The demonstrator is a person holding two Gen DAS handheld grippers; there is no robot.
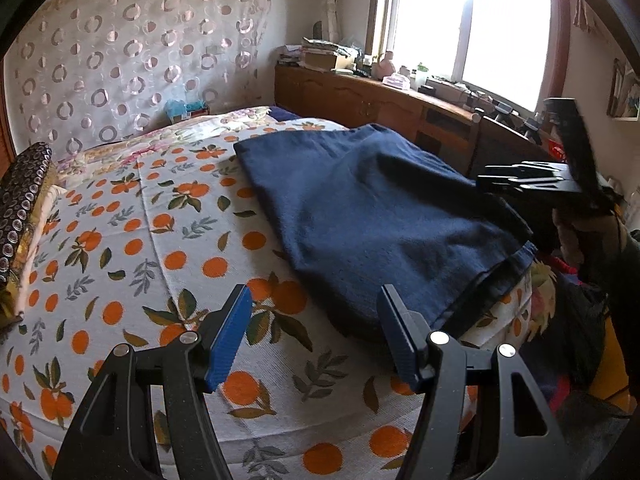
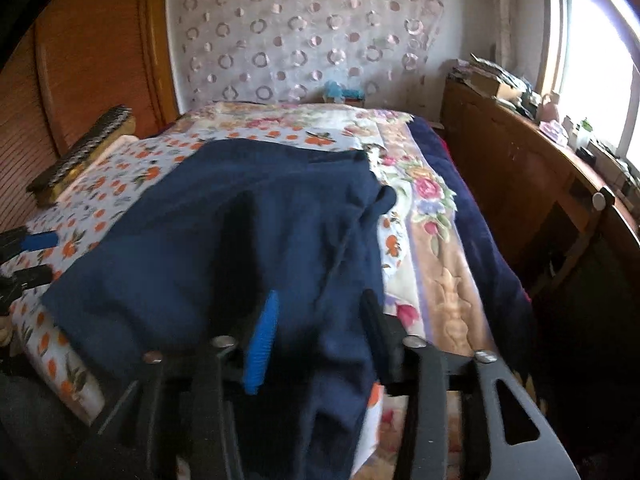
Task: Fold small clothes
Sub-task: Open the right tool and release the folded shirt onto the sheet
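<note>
A dark navy garment (image 1: pixel 372 216) lies spread on the bed's orange-print sheet (image 1: pixel 120 240). My left gripper (image 1: pixel 314 304) is open and empty, hovering just left of the garment's near edge. My right gripper (image 2: pixel 318 308) is open, low over the garment's near end (image 2: pixel 224 248), with the cloth between and under its fingers; the frame is blurred. The right gripper also shows in the left wrist view (image 1: pixel 532 180) at the garment's right edge. The left gripper's blue pad shows in the right wrist view (image 2: pixel 38 240) at far left.
A wooden cabinet (image 1: pixel 360 100) with clutter runs under the bright window (image 1: pixel 480 20). Folded fabric (image 1: pixel 20 216) sits at the bed's left side. A floral blanket (image 2: pixel 424 216) and a dark blue blanket (image 2: pixel 480 240) lie along the bed's right side. A wooden headboard (image 2: pixel 96 48) stands at left.
</note>
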